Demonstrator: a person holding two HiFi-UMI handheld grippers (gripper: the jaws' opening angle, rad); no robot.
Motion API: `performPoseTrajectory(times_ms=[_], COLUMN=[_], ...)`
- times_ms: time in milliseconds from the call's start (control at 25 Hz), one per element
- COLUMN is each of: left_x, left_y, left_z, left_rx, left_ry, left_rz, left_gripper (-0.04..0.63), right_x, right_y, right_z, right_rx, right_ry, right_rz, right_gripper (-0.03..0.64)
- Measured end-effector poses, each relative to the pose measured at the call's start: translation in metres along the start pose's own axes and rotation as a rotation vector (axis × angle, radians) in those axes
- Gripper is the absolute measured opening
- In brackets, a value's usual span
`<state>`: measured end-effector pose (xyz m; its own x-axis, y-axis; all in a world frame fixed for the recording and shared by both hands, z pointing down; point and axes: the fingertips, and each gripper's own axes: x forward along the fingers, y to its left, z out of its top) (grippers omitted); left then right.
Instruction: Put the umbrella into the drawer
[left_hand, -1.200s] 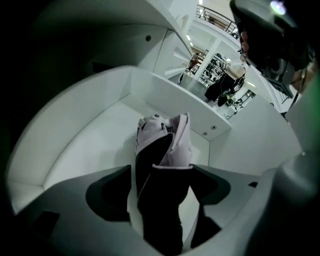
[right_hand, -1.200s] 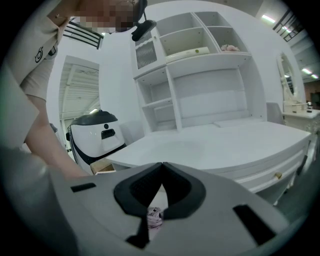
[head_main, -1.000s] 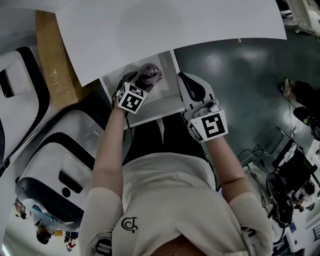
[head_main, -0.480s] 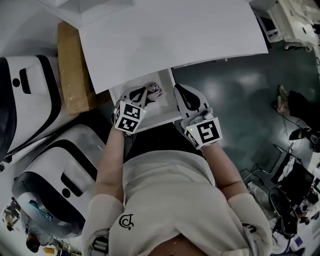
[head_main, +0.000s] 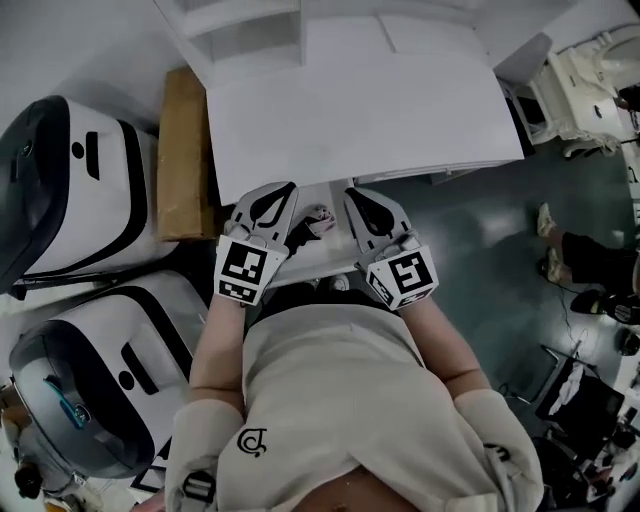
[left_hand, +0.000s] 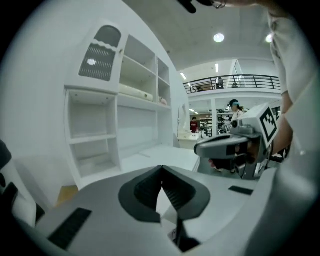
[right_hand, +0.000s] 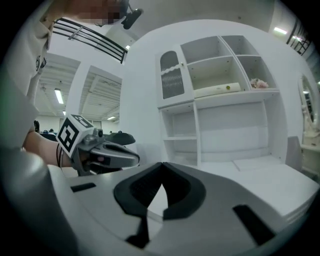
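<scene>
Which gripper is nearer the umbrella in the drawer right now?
Left. In the head view the left gripper borders the umbrella on its left; the right gripper stands off to its right across bare drawer floor.

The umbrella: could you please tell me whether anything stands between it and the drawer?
Nothing visible does. The umbrella already lies inside the open drawer, by the white desk top's front edge. The left gripper and right gripper, both shut and empty, flank it.
</scene>
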<state>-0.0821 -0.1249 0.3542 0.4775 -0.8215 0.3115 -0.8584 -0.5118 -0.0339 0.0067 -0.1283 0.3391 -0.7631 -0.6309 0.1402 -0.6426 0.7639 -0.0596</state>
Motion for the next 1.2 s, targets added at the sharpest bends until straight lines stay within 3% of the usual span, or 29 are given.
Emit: performPoseTrajectory(times_ms=[240,600,1200], left_x=[-0.059,-0.129,-0.139], left_y=[0.022,0.057,0.038], left_z=[0.048,0.056,0.062], left_rx=[0.013,-0.058,-0.029], left_ry=[-0.144,-0.234,-0.221], left_rz=[0.133,0.314,0.331], left_gripper=[0.012,0.012,0.012], right_x=[0.002,0.008,-0.005], right_y=[0.011,0.035,0.05], right_z=[0.026,0.064,0.075], right_rx=[-0.024,-0.049,-0.104], right_ry=[-0.057,-0.131,-0.141], right_rz=[0.05,0.153,0.175], right_gripper=[0.006,0.006,0.005])
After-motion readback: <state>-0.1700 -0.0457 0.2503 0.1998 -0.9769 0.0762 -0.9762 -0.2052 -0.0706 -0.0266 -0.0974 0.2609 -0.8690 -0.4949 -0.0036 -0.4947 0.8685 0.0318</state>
